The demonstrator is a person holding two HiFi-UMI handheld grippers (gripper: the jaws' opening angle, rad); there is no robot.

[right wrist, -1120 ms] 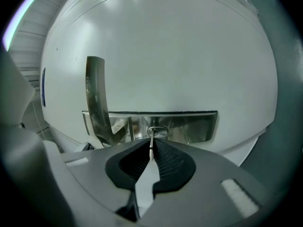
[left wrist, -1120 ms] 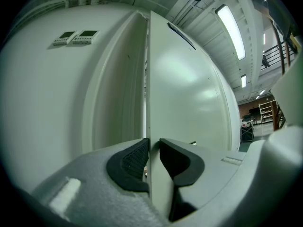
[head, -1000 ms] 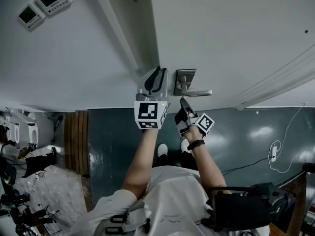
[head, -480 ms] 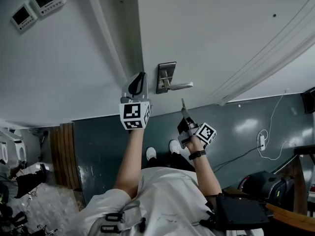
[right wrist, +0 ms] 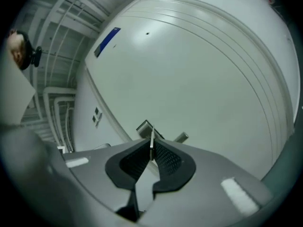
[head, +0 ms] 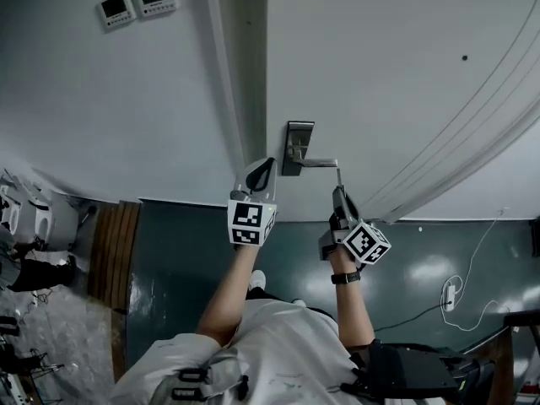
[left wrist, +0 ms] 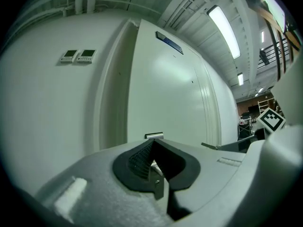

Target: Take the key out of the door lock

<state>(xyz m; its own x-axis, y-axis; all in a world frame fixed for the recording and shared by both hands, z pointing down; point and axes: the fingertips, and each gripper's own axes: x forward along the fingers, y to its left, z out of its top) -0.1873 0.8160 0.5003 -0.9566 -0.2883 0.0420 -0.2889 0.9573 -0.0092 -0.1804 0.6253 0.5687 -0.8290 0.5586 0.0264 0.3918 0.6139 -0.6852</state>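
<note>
A silver lock plate (head: 297, 146) with a lever handle (head: 321, 163) sits on the white door. My right gripper (head: 340, 194) is just below the lever's free end and is shut on the key (head: 339, 176), a thin metal blade that pokes out from between its pads. In the right gripper view the key (right wrist: 152, 144) stands upright in the jaws, with the lock plate (right wrist: 145, 126) beyond it and apart from it. My left gripper (head: 261, 169) is left of the plate, near the door frame, shut with nothing in it. The left gripper view shows only the plate's top (left wrist: 154, 135) above the jaws.
The door frame (head: 245, 83) runs up beside the lock. Two small wall panels (head: 135, 2) hang on the wall to the left. A white cable (head: 460, 289) lies on the dark floor at the right. A wooden strip (head: 110, 251) and a seated person (head: 34, 268) are at the far left.
My left gripper's jaws have closed with nothing in them. The right gripper, with the key in it, has moved from just under the lock plate out to the lever's free end.
</note>
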